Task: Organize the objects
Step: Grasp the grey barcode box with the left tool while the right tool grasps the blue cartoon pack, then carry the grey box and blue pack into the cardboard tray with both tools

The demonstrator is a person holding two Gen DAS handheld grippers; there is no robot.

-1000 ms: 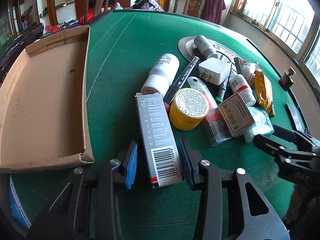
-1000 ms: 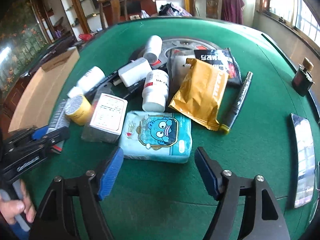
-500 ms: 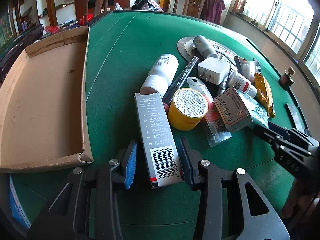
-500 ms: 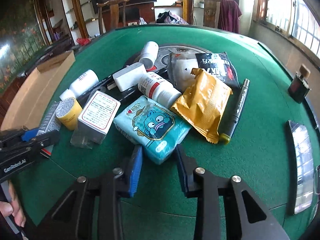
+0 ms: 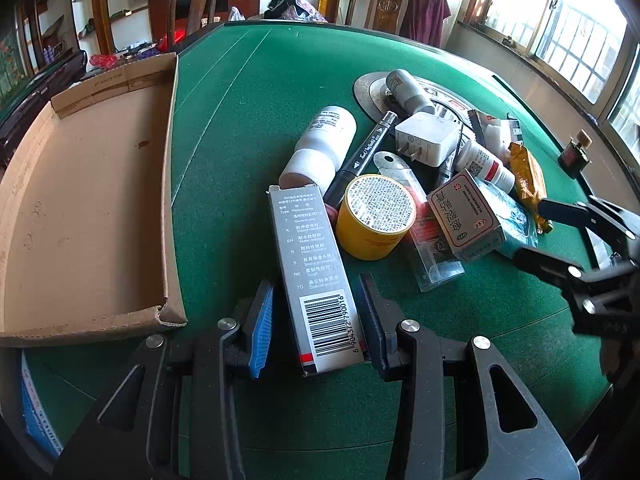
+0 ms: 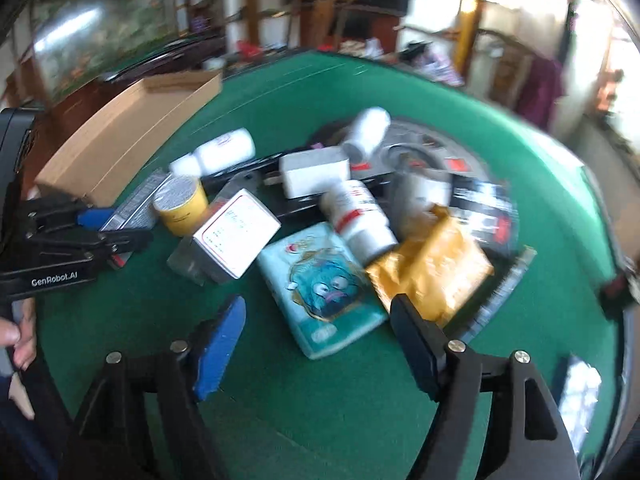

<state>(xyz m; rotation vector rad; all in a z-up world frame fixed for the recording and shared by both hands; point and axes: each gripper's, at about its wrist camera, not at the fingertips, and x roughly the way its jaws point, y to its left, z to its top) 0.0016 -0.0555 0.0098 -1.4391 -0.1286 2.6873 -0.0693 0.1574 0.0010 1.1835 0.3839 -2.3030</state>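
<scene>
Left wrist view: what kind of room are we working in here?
Probably a home living or games room. The green felt table has a round metal centre plate, like a mahjong table; carved wooden chairs stand behind it, beside barred windows.

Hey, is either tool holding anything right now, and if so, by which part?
The left tool straddles the barcode end of the grey box, but a gap shows on one side, so no firm hold. The right tool is open, holding nothing.

Reading barcode digits 6 904372 790016 on grey carton [image 5: 316,280], with row letters T, K, SH, R, S, RK, TD above. Reading "GenRobot.AI" on left claw [image 6: 120,226] body. Other labels staying illegible.
</scene>
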